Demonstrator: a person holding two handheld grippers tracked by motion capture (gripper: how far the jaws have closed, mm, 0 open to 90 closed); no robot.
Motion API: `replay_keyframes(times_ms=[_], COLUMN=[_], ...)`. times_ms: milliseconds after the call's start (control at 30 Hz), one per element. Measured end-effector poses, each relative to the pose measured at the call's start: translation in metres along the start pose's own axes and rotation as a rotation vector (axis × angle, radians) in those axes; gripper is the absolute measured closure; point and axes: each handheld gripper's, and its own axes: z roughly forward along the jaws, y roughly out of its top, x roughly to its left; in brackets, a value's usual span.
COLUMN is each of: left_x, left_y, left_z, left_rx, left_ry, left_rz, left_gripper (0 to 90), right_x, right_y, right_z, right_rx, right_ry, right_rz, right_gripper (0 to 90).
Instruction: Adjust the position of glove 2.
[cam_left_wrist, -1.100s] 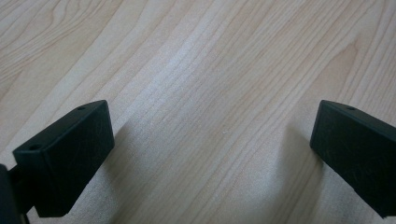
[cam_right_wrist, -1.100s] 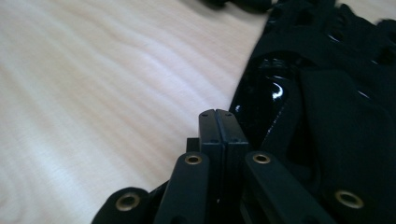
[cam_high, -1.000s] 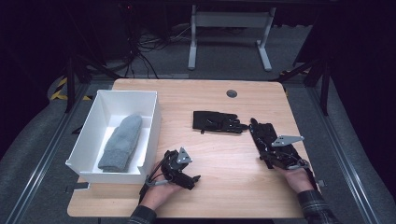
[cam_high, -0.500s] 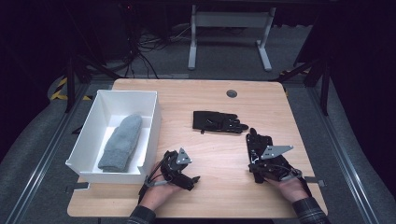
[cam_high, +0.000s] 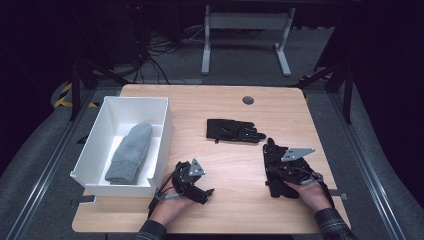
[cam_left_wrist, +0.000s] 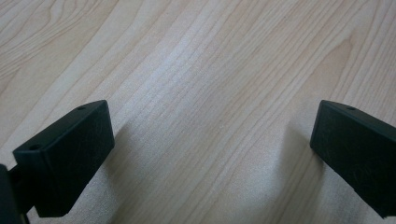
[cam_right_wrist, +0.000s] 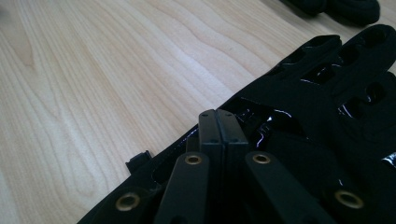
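Right tongs (cam_right_wrist: 218, 122) pinch a glove (cam_right_wrist: 322, 98) edge (thin bite), we risk slip; left tongs (cam_left_wrist: 212, 140) spread, idle.

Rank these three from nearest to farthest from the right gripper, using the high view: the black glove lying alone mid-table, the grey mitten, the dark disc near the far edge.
From the right gripper:
1. Black glove, just beyond it, toward the table's middle.
2. Dark disc, farther on, near the far edge.
3. Grey mitten, far left, inside the white box.
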Motion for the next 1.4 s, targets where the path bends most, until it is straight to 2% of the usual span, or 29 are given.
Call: replay_keyframes(times_ms=[100,167,367,667,733,933,967,1100,1400], left_x=[0.0,0.0,0.0,0.0,0.0,0.0,0.0,0.0,0.0], left_y=[0.0,0.0,0.0,0.0,0.0,0.0,0.0,0.0,0.0], left_z=[0.0,0.0,0.0,0.0,0.0,0.0,0.0,0.0,0.0], left_rx=[0.002,0.002,0.002,0.002,0.002,0.003,0.005,0.002,0.002], left_ry=[-0.002,-0.002,-0.003,-0.003,-0.003,-0.003,-0.003,-0.003,-0.003], left_rz=[0.001,0.003,0.005,0.005,0.005,0.004,0.002,0.005,0.004], left_gripper=[0.1,0.0,0.0,0.1,0.0,0.1,0.1,0.0,0.0], right_x=[0.004,0.012,0.036,0.058,0.058,0.049,0.043,0.037,0.019], right_y=[0.0,-0.001,0.0,0.004,0.005,0.012,0.018,0.028,0.059], right_z=[0.0,0.001,0.003,0.005,0.004,0.002,0.002,0.003,0.019], right_rx=[0.001,-0.002,0.004,0.011,0.001,-0.04,-0.062,-0.091,-0.13], right_ry=[0.013,0.031,0.077,0.099,0.1,0.093,0.086,0.081,0.091], right_rz=[-0.008,-0.006,-0.041,-0.089,-0.094,-0.064,-0.052,-0.043,-0.027], right_gripper=[90.0,90.0,90.0,90.0,90.0,90.0,90.0,90.0,90.0])
